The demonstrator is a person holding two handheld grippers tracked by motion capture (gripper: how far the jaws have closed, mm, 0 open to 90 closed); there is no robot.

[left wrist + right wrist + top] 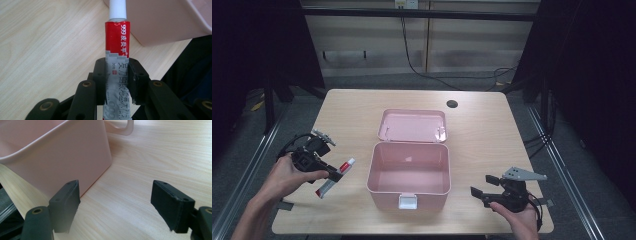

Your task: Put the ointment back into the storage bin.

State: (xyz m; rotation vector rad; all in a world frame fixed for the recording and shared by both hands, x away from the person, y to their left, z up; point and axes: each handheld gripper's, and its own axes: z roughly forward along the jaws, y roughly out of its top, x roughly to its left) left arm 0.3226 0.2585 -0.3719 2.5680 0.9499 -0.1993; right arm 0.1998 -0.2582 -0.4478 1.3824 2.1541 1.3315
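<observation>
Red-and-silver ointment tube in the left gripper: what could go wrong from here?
1. The left gripper clamps the red-and-silver ointment tube with its white cap on the soft, crinkled tail half, so the long capped end may sag or swivel.
2. The open pink plastic box sits close by; the protruding cap could catch its rim.
3. The right gripper is open beside the box, not steadying it.

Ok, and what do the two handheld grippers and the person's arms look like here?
Both are black linkage grippers with brass-coloured pivot rivets and flat rectangular black pads. The left gripper and the right gripper each carry a grey three-cornered plate on top and trail a black cable. The left hand and right hand are ungloved, and the forearms show no sleeves.
</observation>
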